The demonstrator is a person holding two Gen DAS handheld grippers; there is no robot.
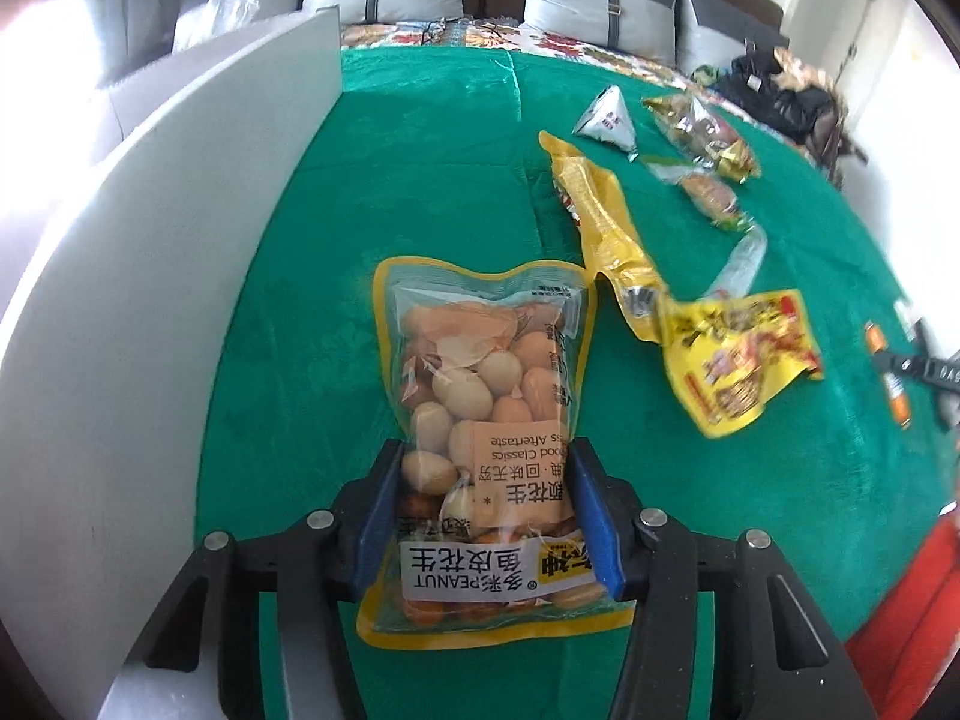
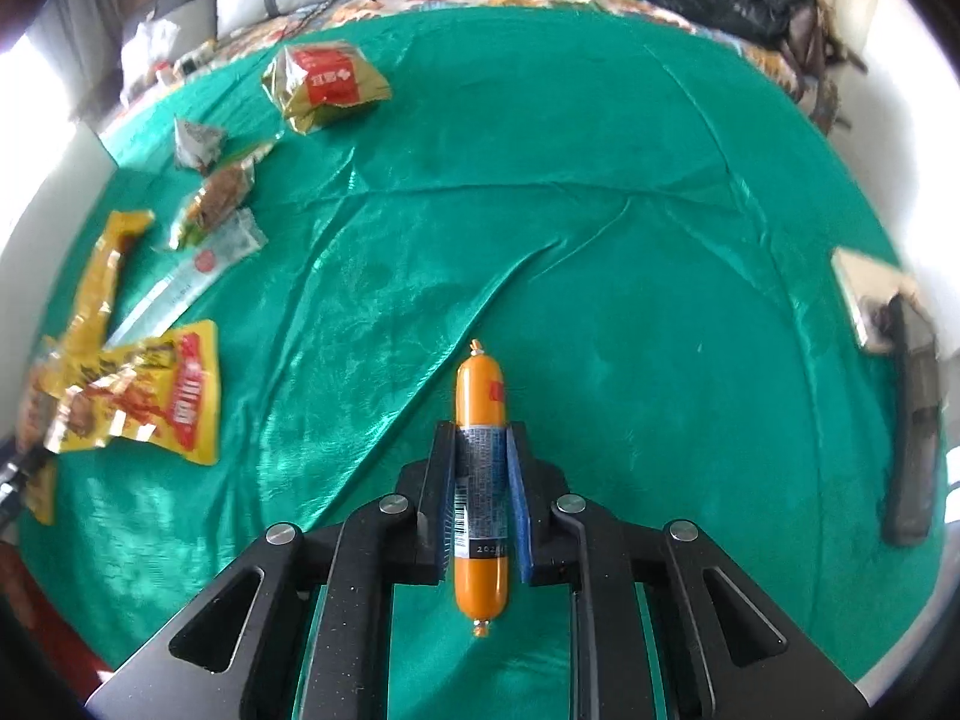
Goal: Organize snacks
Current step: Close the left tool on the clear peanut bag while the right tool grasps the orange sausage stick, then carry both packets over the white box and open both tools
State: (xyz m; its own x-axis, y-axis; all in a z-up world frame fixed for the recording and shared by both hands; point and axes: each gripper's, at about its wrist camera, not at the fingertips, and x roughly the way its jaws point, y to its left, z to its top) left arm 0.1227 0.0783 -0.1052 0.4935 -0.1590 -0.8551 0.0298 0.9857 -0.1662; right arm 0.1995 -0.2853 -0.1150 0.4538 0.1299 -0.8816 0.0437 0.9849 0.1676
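Our left hand-held gripper (image 1: 489, 516) clamps the peanut bag (image 1: 483, 420). Our right hand-held gripper (image 2: 480, 498) clamps the orange sausage (image 2: 480, 480) above the green cloth (image 2: 600, 210).

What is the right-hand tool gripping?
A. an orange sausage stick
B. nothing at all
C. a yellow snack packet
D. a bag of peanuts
A: in the right wrist view the right tool is closed on an orange sausage stick, its blue pads pressed against the stick's sides above the green cloth.
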